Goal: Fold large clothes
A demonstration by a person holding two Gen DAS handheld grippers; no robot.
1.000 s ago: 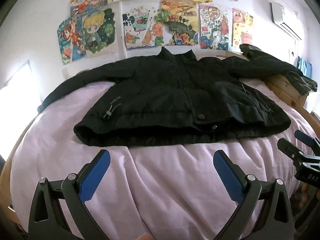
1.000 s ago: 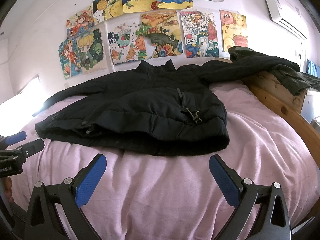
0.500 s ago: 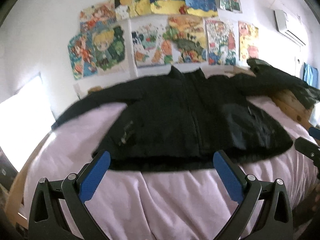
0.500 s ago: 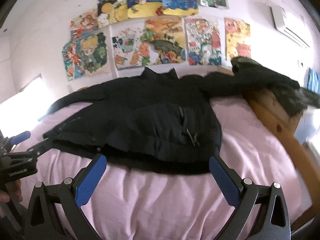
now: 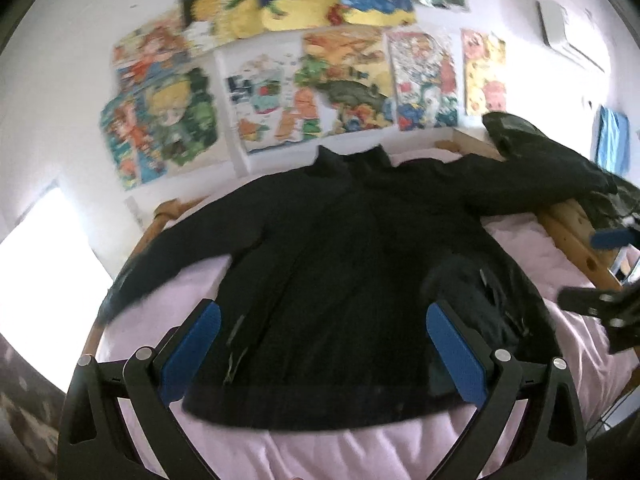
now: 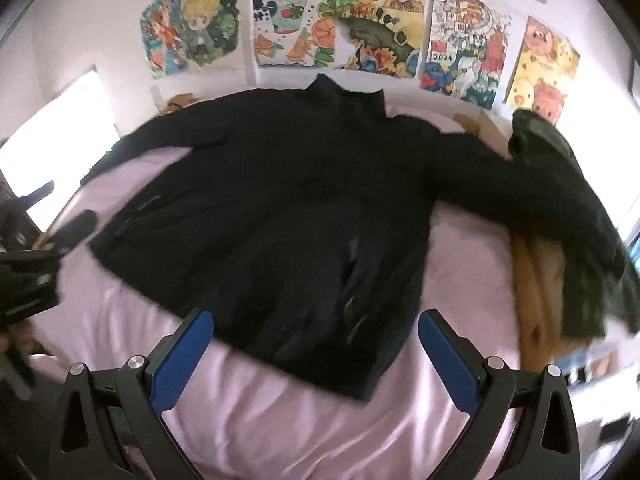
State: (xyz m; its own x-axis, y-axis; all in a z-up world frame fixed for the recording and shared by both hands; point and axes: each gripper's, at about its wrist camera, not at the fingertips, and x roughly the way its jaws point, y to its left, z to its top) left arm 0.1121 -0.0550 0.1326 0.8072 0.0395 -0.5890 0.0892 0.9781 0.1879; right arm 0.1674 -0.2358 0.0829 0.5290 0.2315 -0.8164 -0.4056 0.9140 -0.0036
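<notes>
Black jacket (image 5: 352, 280) lies spread flat, front up, on the pink bedsheet (image 5: 360, 448) of a bed, collar toward the wall at 12 o'clock, hem toward the cameras at 6 o'clock. In the left wrist view one sleeve runs out to about 9 o'clock along the sheet; the other runs to 2 o'clock and reaches the wooden bed frame (image 5: 576, 236), where it meets a second dark garment (image 5: 532, 140) heaped on the frame. Both views are motion-blurred; zip and pocket details are not legible.

Left gripper (image 5: 324, 354): fingers (image 5: 192, 348) spread wide, blue pads facing each other, nothing between them. In the view they frame the jacket's lower body; whether they touch the fabric cannot be determined.

Right gripper (image 6: 316, 352): fingers (image 6: 448, 354) likewise spread wide and empty, framing the hem corner at 6 o'clock in its own view. Contact with the jacket cannot be determined. This gripper also shows at 3 o'clock in the left wrist view, near the jacket's side; the left gripper shows as a dark blur at 9 o'clock in the right wrist view.

Wall behind the bed carries a cluster of colourful drawings (image 6: 376, 36) at 12 o'clock. A bright window (image 5: 44, 264) sits at 9 o'clock and an air-conditioning unit (image 5: 560, 32) at 1 o'clock in the left wrist view.
</notes>
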